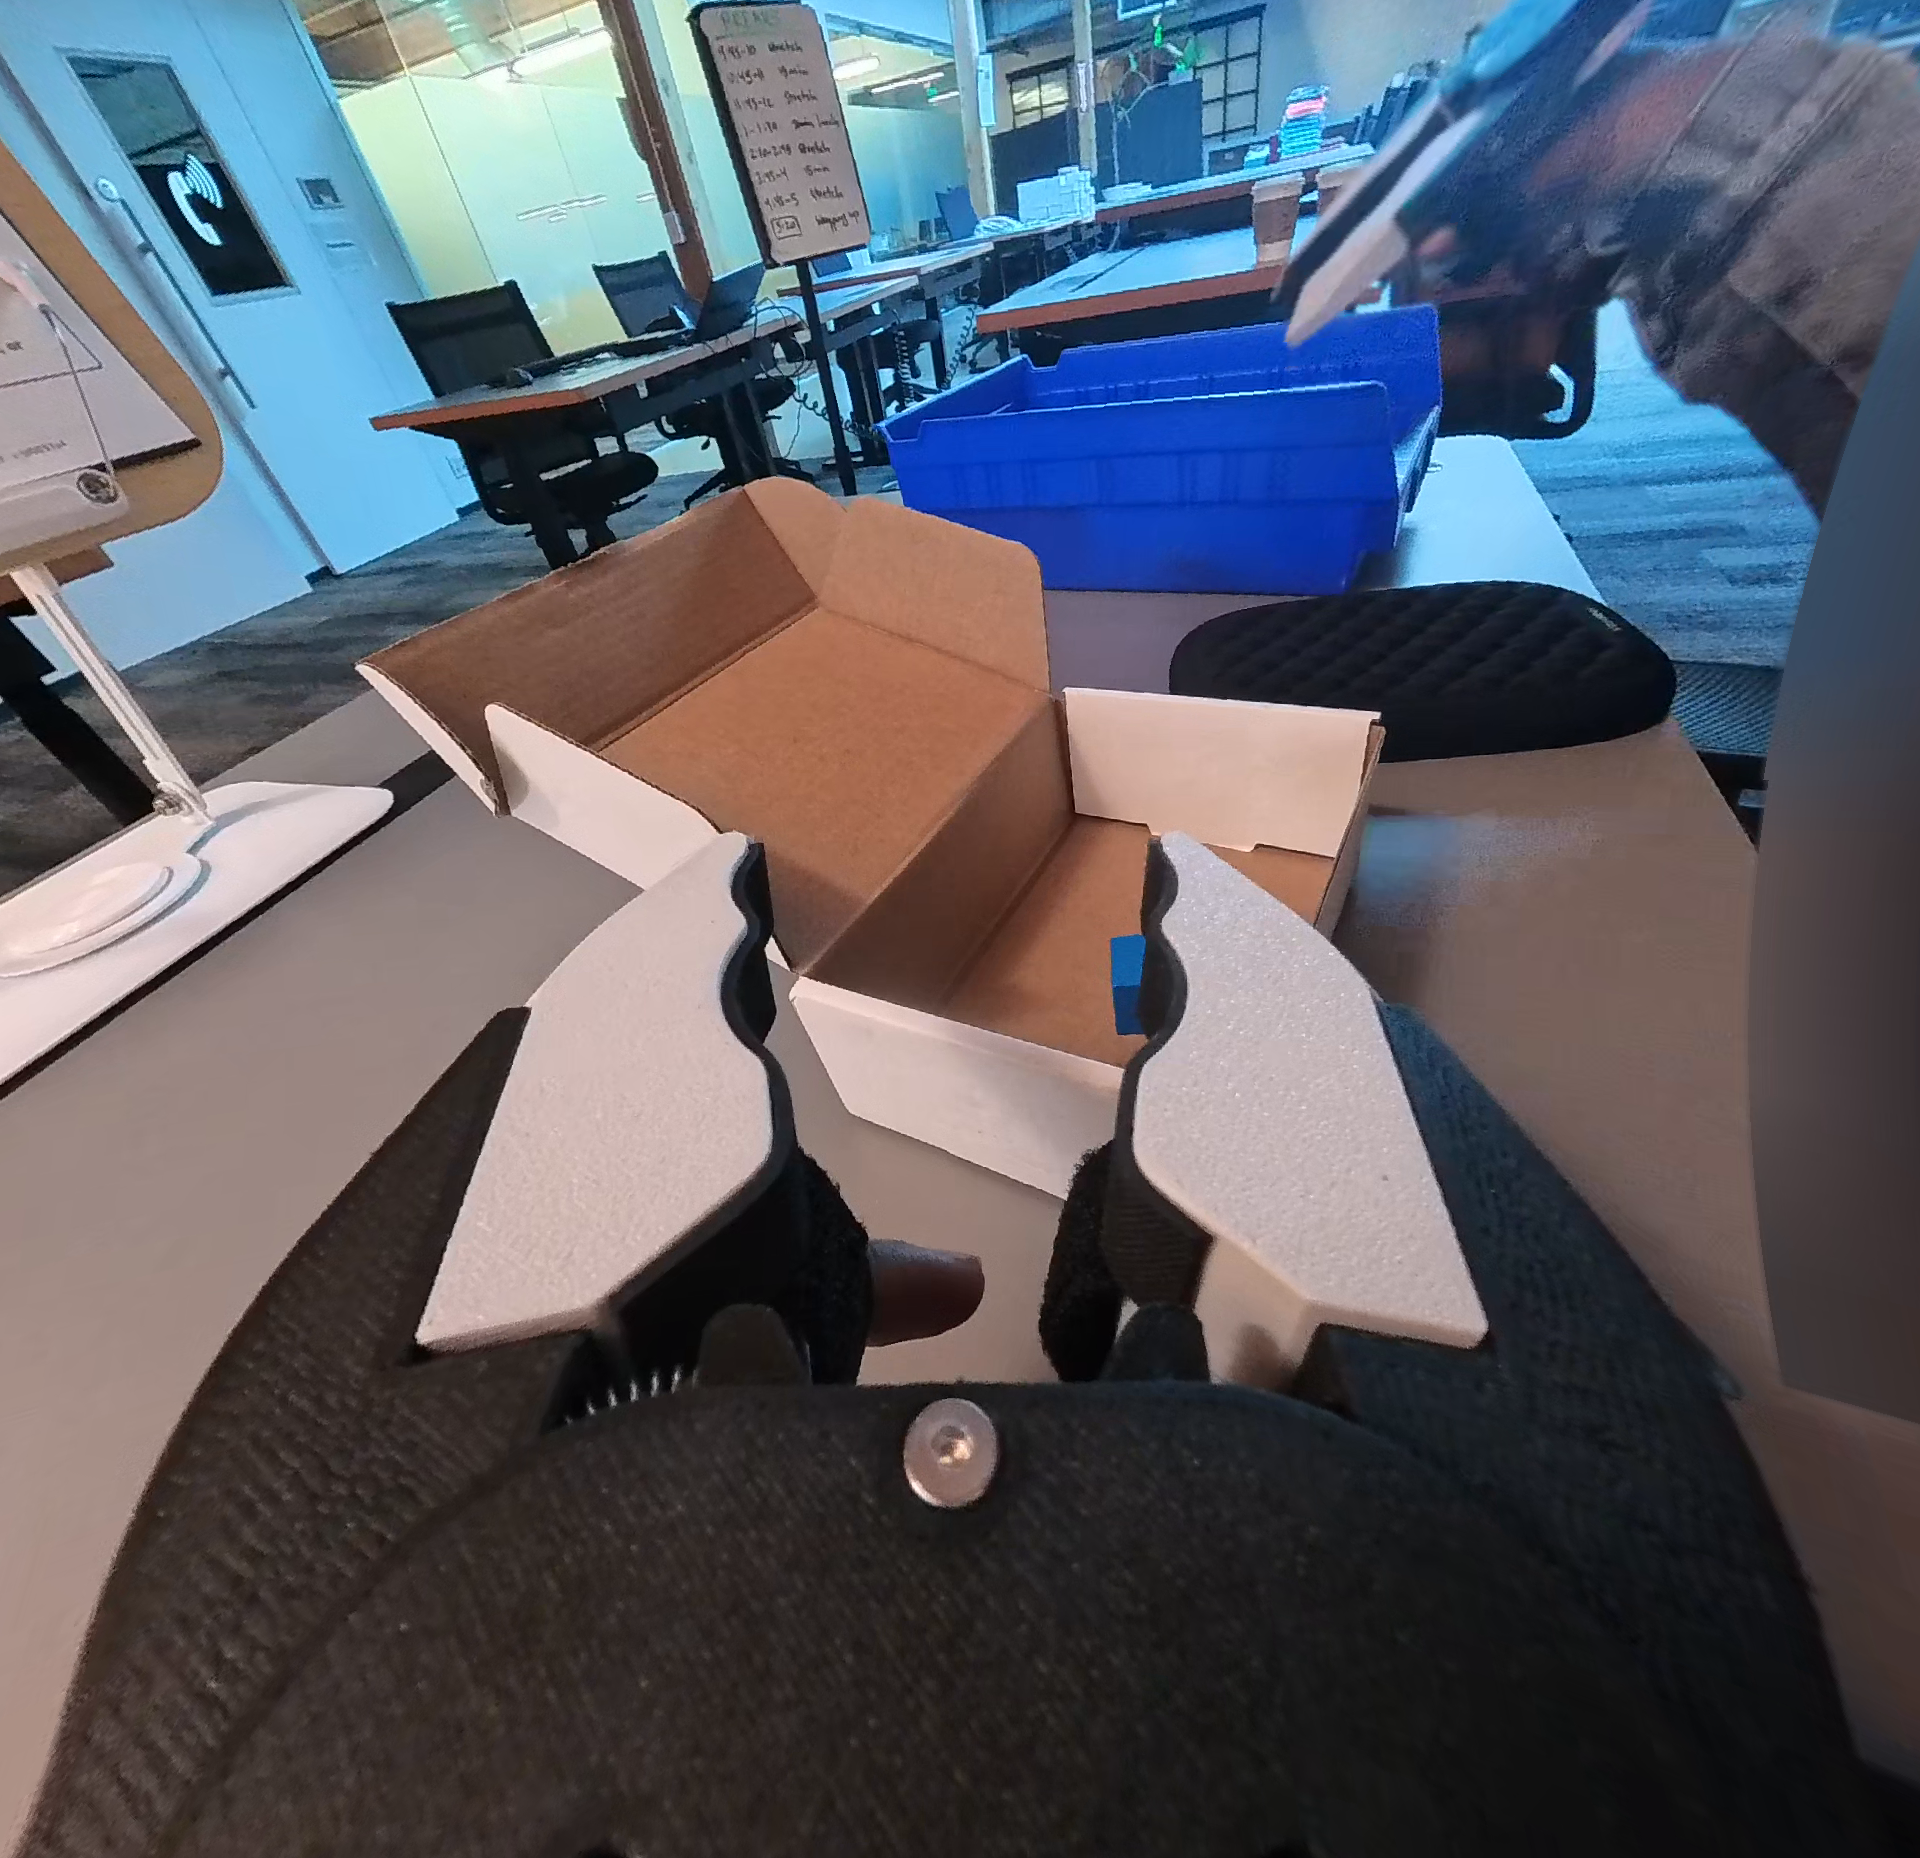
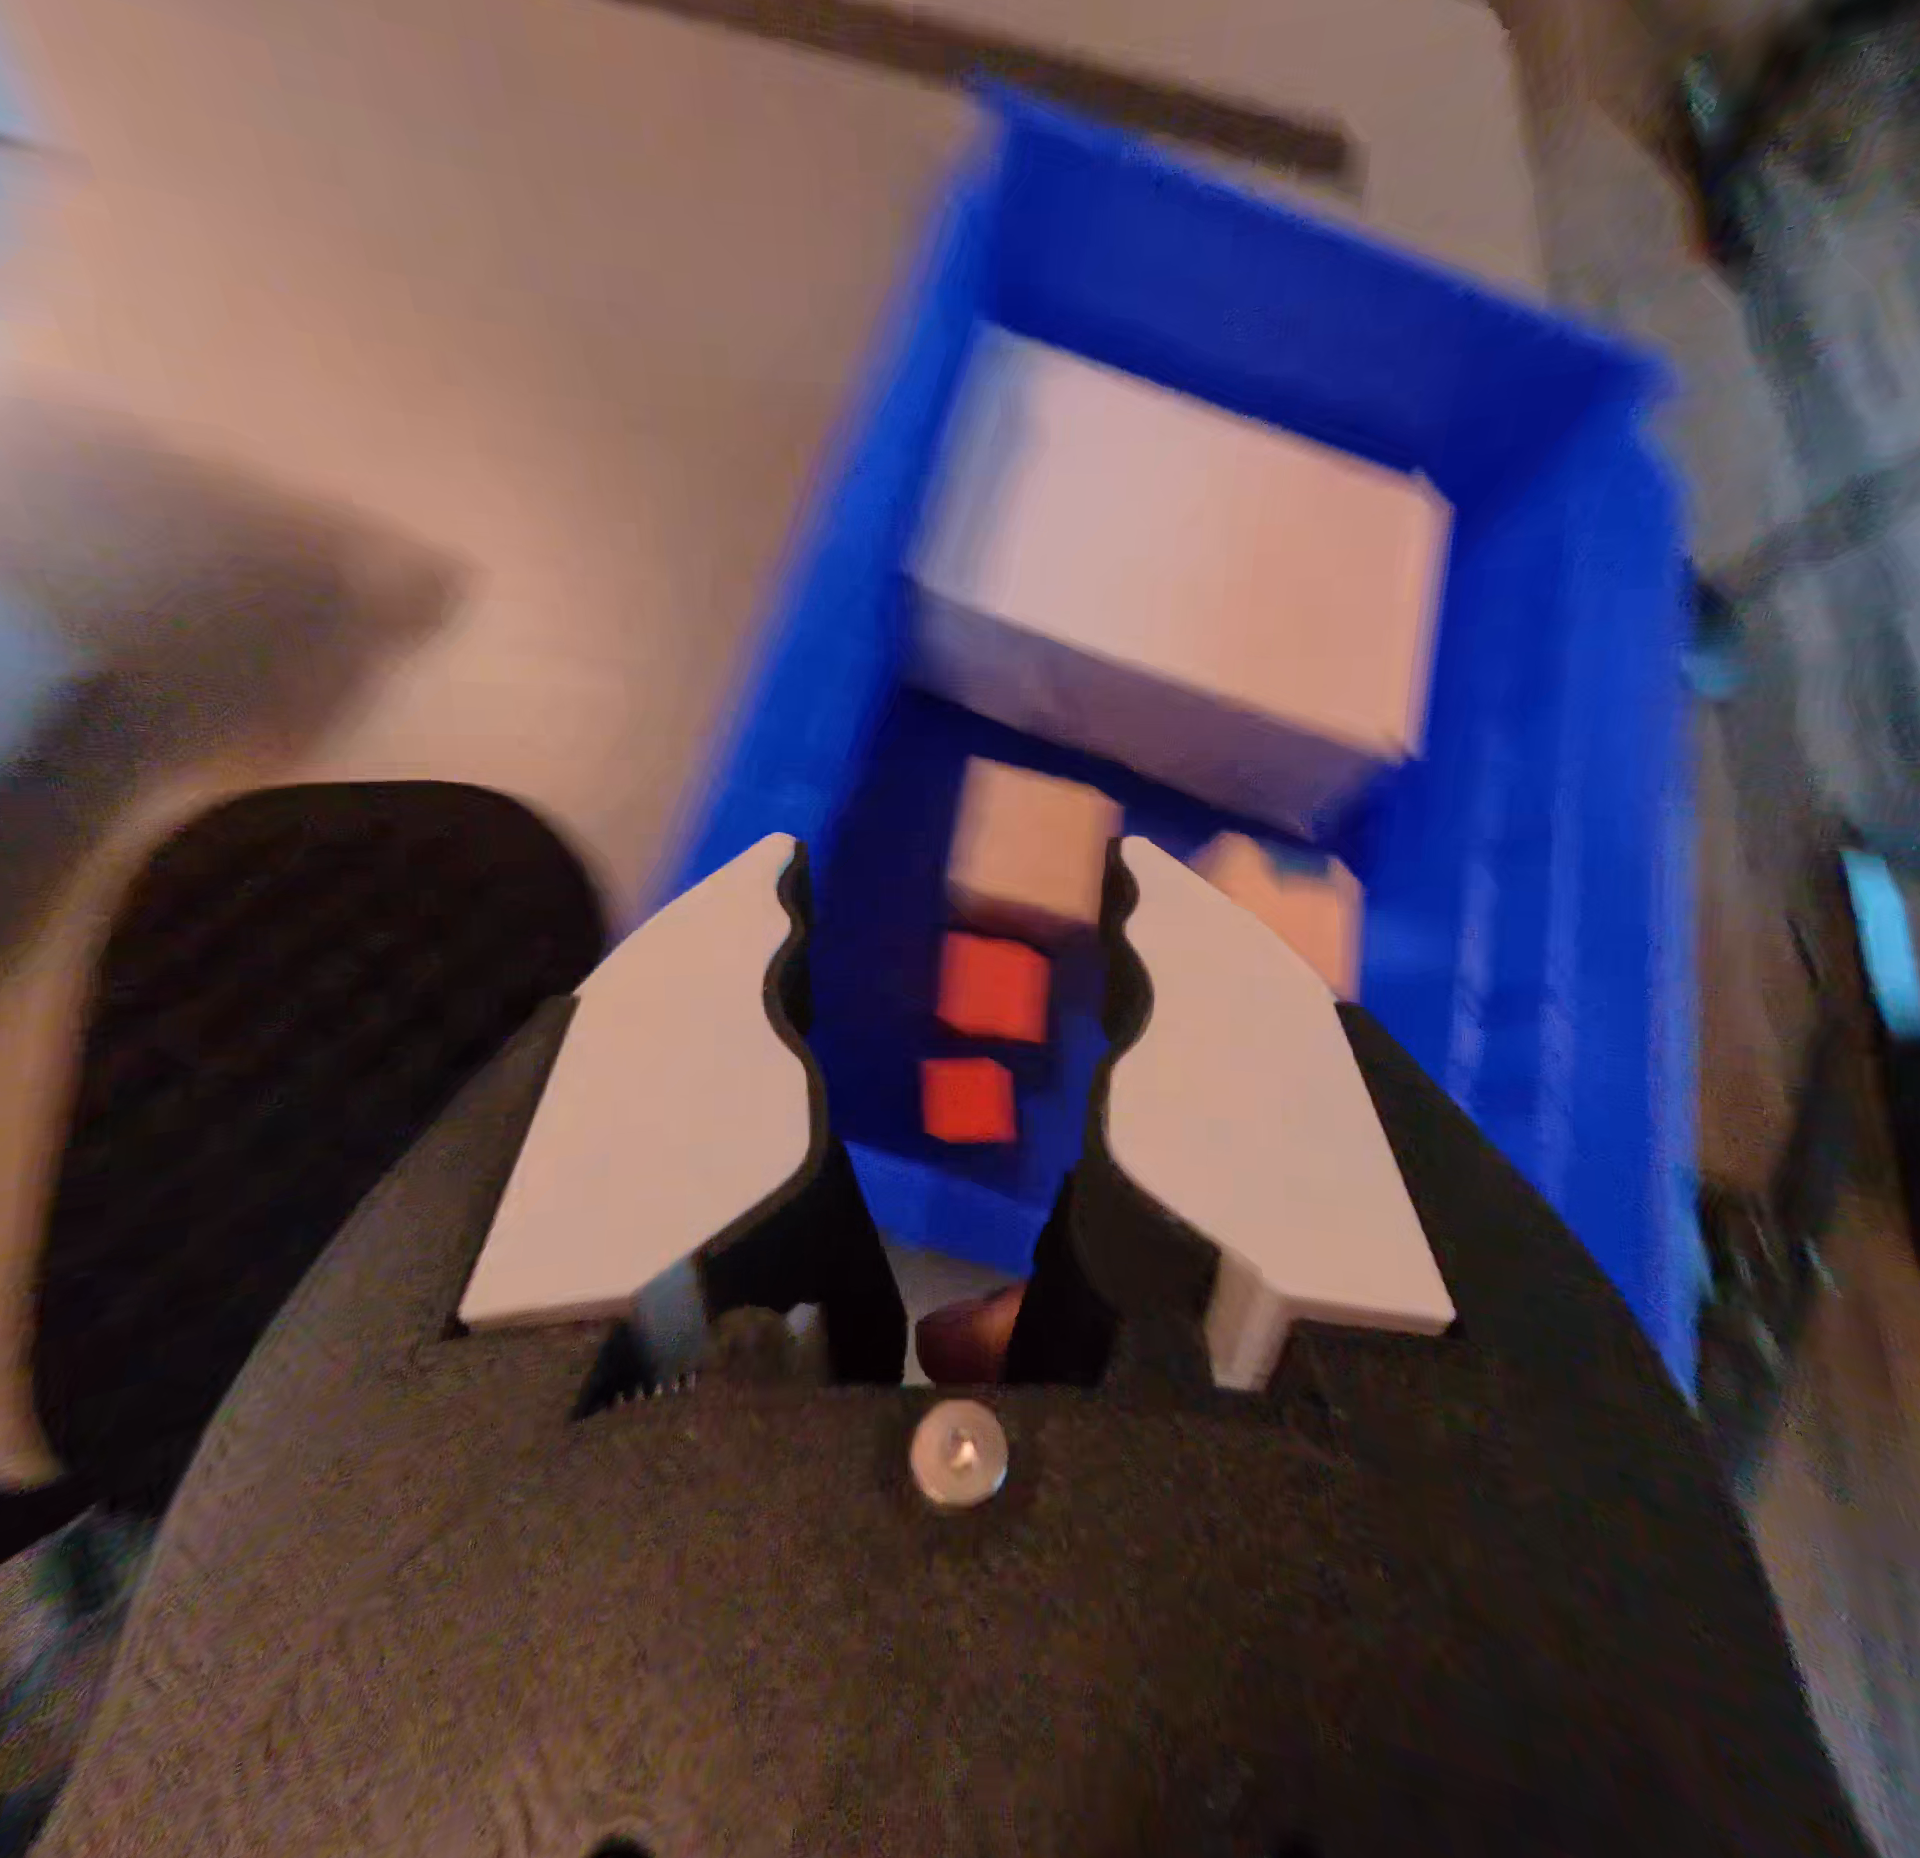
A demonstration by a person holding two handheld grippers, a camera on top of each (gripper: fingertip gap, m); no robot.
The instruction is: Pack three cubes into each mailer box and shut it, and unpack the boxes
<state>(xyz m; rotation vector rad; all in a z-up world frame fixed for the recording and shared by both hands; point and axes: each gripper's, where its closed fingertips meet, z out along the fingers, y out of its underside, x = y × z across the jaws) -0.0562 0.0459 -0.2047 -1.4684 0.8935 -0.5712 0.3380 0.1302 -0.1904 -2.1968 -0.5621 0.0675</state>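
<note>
An open white mailer box (image 1: 935, 852) with a brown inside sits on the table, lid folded back. A blue cube (image 1: 1127, 982) lies inside it, partly hidden by my right finger. My left gripper (image 1: 951, 863) is open and empty, just in front of the box's near corner. My right gripper (image 2: 951, 863) is open and empty above the blue bin (image 2: 1507, 873). In the bin lie two red cubes (image 2: 987, 987), two tan cubes (image 2: 1029, 842) and a shut white mailer box (image 2: 1184, 572). The right gripper also shows blurred in the left wrist view (image 1: 1351, 260), over the blue bin (image 1: 1164, 468).
A black quilted pad (image 1: 1423, 665) lies right of the box, between it and the bin; it also shows in the right wrist view (image 2: 291, 1029). A white stand base (image 1: 156, 873) sits at the left. Office desks and chairs stand behind the table. Left tips to right tips: about 40 cm.
</note>
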